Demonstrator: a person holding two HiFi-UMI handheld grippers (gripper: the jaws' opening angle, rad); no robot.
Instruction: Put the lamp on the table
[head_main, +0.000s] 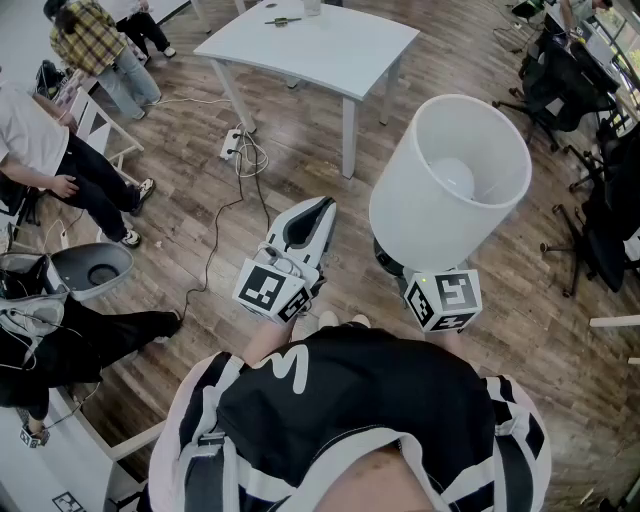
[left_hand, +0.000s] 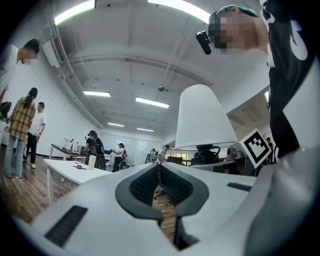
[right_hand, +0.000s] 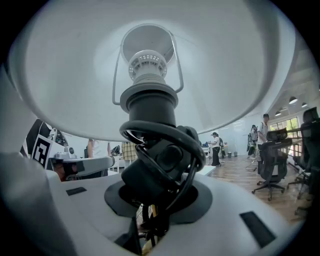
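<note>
Head view: right tool (head_main: 398, 266) clamped on lamp (head_main: 420, 225) base, bulb (head_main: 455, 178) inside shade (head_main: 505, 135); left tool (head_main: 312, 212) jaws together.

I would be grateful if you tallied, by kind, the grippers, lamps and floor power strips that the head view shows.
Grippers: 2 (left gripper, right gripper)
Lamps: 1 (lamp, held by the right gripper)
Power strips: 1 (power strip on the floor)
Total: 4

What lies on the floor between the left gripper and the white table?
Head view: a power strip and looped cable on the wood floor, near the table.
</note>
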